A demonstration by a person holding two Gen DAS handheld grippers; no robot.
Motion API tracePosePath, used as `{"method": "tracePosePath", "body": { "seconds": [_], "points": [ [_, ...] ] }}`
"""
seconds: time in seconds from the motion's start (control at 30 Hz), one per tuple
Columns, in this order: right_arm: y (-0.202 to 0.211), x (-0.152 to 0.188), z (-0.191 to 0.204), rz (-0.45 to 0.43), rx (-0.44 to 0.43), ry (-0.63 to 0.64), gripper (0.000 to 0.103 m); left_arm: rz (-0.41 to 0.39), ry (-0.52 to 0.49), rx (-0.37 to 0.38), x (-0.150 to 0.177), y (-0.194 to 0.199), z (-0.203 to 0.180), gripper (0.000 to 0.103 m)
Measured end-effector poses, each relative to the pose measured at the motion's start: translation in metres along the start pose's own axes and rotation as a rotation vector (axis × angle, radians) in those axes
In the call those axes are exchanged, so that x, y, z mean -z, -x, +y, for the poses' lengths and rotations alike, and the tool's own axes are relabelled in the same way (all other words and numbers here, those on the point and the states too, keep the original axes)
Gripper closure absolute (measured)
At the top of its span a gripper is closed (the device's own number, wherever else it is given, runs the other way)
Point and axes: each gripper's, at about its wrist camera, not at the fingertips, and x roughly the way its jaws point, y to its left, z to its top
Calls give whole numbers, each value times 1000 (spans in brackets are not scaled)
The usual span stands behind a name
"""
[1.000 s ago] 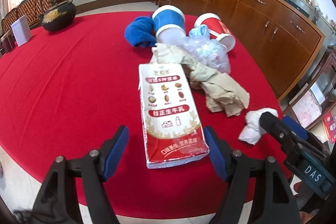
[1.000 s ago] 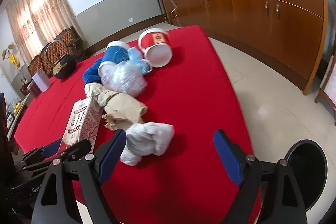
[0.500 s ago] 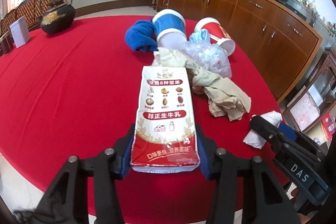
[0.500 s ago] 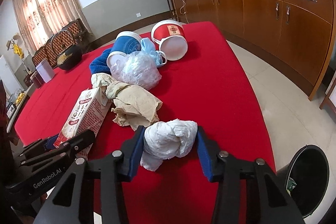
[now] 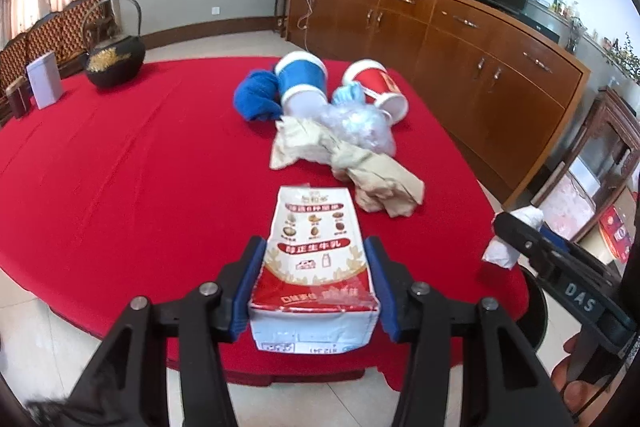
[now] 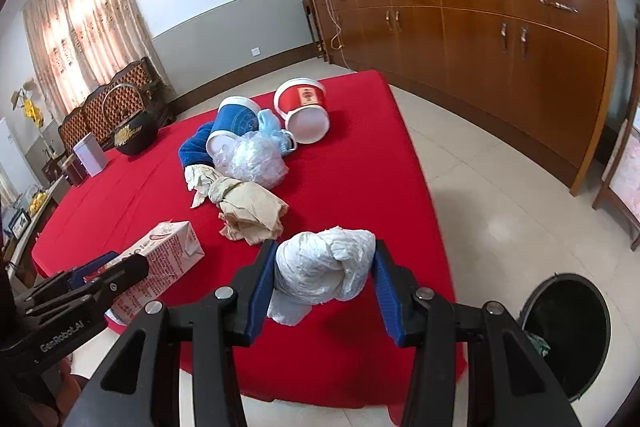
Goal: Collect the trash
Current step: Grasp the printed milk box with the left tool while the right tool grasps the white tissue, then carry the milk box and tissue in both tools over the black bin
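While left gripper pinches carton, right gripper pinches wad over table edge.

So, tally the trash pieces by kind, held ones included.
Cartons: 1, milk carton in the left gripper.
Wads: 3, white in the right gripper, beige, clear plastic.
Tubs: 2, blue, red.
Total: 6.

black gripper, blue pads, silver screws
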Motion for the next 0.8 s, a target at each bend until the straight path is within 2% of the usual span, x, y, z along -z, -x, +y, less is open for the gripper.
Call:
{"method": "tracePosePath", "body": {
  "seconds": [0.23, 0.43, 0.47, 0.5, 0.53, 0.8],
  "points": [
    [20, 10, -12, -1, 9, -17, 54, 96, -8, -45, 16, -21, -6, 50],
    [13, 13, -15, 19, -2, -24, 54, 81, -38, -80, 11, -31, -15, 41],
    [11, 13, -15, 21, -6, -25, 54, 88, -42, -71, 10, -35, -15, 41],
    [10, 13, -14, 23, -10, -26, 54, 86, -39, -68, 11, -35, -14, 49],
    [9, 12, -13, 22, -13, -26, 54, 78, -32, -71, 11, -35, -12, 52],
    [14, 11, -9, 13, -19, -16, 54, 25, -22, -30, 13, -11, -18, 53]
  ]
}}
